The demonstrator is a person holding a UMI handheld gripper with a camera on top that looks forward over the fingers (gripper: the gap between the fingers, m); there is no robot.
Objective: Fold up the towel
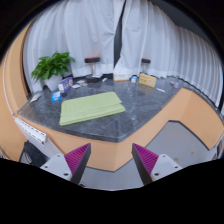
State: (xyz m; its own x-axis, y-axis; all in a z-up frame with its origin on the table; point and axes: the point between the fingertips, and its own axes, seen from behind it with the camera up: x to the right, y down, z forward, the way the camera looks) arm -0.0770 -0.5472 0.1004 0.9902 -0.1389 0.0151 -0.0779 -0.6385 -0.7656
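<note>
On the dark speckled counter (pixel 140 112), well beyond the fingers, the green towel (pixel 92 107) lay flat and spread, roughly rectangular, one long edge running toward the counter's near rim. Gripper (pixel 112 160) hung back off the counter with its fingers spread wide, magenta pads (pixel 78 155) facing each other, nothing between them.

Towel looked thin, soft and light; judged it would drape and sag once lifted, not slide as a stiff sheet would. Best hold likely a corner or the near edge, pinching a single layer and carrying it across to the far side. Smooth counter beneath might let the cloth drag or bunch.

Around it: potted plant (pixel 50 68) behind the towel's far left corner, a small blue item (pixel 57 97) just beside the towel's left edge, small boxes (pixel 148 80) and other bits along the back, too small to name. White curtain (pixel 90 35) behind. Near approach appeared open; the blue item stood closest to a fold path.
</note>
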